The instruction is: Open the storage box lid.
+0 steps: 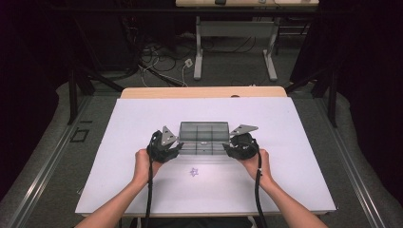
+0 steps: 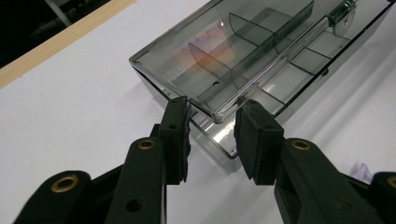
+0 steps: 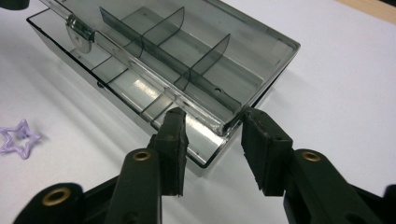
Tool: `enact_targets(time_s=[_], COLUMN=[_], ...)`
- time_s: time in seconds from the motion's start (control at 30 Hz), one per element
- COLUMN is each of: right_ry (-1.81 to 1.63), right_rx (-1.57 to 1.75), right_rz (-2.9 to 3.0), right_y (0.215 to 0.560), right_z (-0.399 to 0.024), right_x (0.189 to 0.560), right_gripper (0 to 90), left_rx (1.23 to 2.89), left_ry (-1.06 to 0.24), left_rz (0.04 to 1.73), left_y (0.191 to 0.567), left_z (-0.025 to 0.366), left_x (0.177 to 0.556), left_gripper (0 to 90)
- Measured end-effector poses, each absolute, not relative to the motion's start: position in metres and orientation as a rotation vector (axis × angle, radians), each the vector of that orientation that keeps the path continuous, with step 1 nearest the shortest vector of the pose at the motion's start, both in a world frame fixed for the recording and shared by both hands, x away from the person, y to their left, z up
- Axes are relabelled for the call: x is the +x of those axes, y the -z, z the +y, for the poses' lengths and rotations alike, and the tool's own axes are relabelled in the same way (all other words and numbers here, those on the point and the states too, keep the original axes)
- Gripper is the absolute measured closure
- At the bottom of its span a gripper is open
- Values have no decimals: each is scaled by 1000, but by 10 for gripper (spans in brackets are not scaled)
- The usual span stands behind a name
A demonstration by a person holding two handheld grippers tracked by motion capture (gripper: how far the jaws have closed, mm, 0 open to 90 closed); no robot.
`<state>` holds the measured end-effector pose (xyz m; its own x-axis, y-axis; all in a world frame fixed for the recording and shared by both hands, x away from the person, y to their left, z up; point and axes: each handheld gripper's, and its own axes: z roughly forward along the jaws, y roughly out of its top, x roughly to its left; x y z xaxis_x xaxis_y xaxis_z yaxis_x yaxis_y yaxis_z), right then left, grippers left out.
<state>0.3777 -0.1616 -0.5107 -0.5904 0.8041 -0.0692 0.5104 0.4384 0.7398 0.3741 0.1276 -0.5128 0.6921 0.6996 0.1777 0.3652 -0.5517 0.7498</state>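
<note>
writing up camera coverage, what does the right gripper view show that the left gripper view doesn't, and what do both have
Right gripper view alone: the whole purple star on the white table, and the right gripper straddling one end corner of the smoky clear box.

Left gripper view alone: the left gripper straddling the box's opposite end corner, and the table's wooden edge strip.

Both: the box with its dividers and a hinge, the white tabletop, and black jaws standing apart around a corner; whether the pads press cannot be told.
</note>
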Motion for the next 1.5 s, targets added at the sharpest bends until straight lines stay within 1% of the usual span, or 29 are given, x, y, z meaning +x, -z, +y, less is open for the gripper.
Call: enact_targets(time_s=[0.43,0.6,0.67,0.87,1.0,1.2,1.33,1.37,1.5], right_ry=[-1007,-990,-986,-973,-980,-985,-998,-996,-1004], right_rx=[1079,1062,1049,1009,998,982,984,976,965], right_rz=[2251,2257,2254,2239,2228,2217,2217,2217,2209], right_y=[509,508,506,505,504,502,501,500,497], right_z=[-165,-164,-164,-162,-162,-162,-162,-162,-162], right_x=[379,379,379,378,377,376,377,378,379], right_gripper=[631,585,580,583,601,606,609,610,617], left_rx=[2159,2162,2170,2160,2154,2200,2189,2186,2176], left_ry=[-626,-639,-643,-655,-655,-676,-651,-629,-623], left_rz=[795,785,778,758,740,720,737,745,746], left_y=[512,512,512,512,510,506,504,503,499], left_z=[129,128,128,129,131,126,128,129,130], left_x=[374,374,374,374,375,380,382,383,386], left_gripper=[659,658,654,654,651,622,638,643,647])
